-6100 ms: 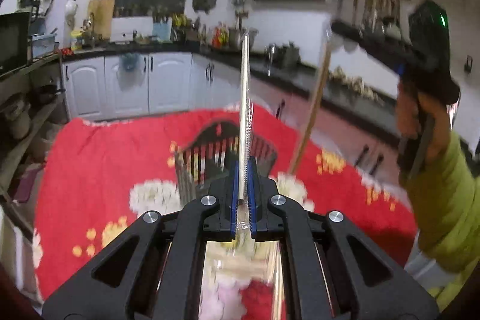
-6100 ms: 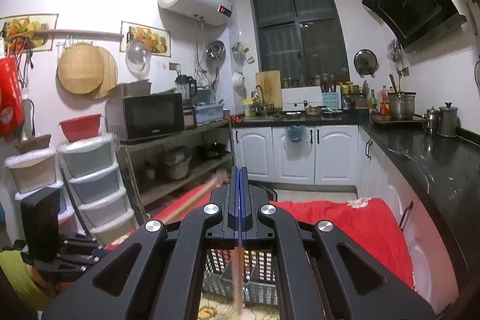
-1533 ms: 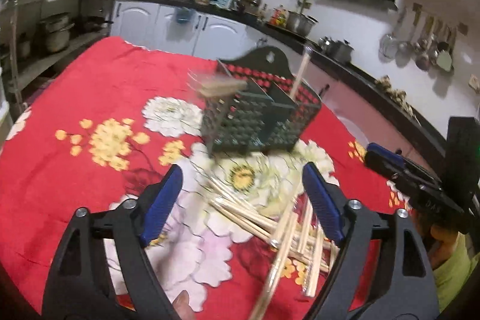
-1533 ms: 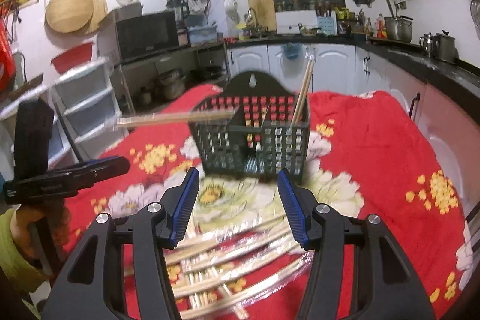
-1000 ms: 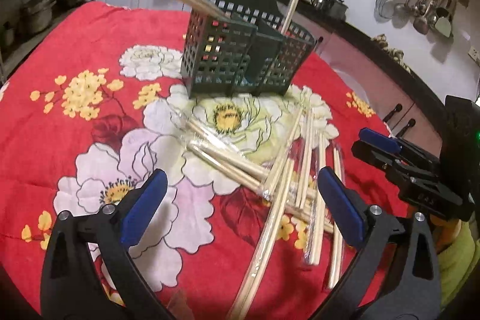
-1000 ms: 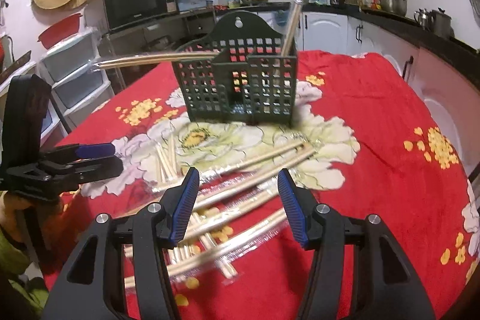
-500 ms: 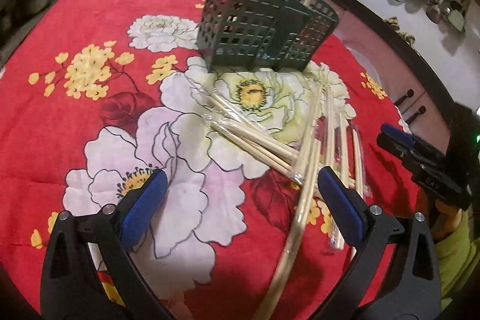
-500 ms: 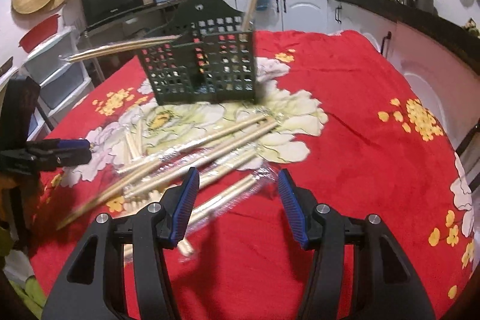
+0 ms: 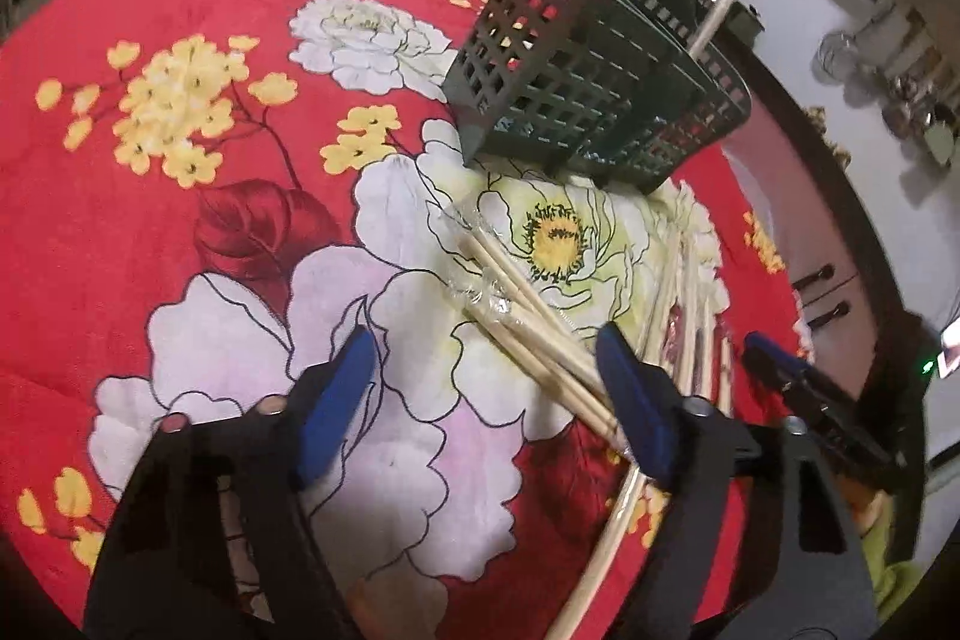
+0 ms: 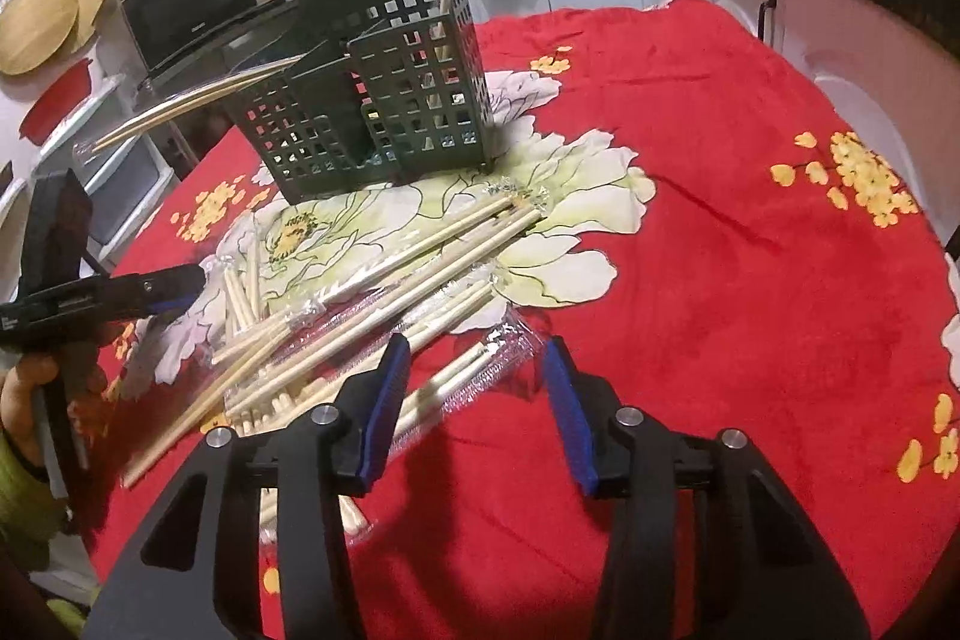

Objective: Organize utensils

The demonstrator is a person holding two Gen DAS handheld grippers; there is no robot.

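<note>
Down on the tabletop, which is draped in a red cloth printed with large white and yellow flowers, a loose heap of chopsticks in clear plastic sleeves lies in front of a dark green perforated utensil holder. In the right wrist view one wrapped pair stands upright in the holder's right-hand compartment, its top rising above the rim, and another pair leans far out over the left-hand edge, nearly level. The holder stands upright on a white flower, just beyond the far ends of the heap

The left gripper hangs tilted over the near end of the heap; its blue-padded fingers have just been closing but stand well apart, and several sleeved chopsticks run between them, passing close by the right finger. Whether that finger touches them cannot be told. A fingertip of the person's hand shows at the gripper's left edge

The right gripper points down at the nearest wrapped pair, whose crinkled sleeve end lies between its fingers; these too have just been closing and remain apart, with red cloth showing on either side of the sleeve. From that view the left gripper appears at the left border, held by a hand above a green sleeve
</note>
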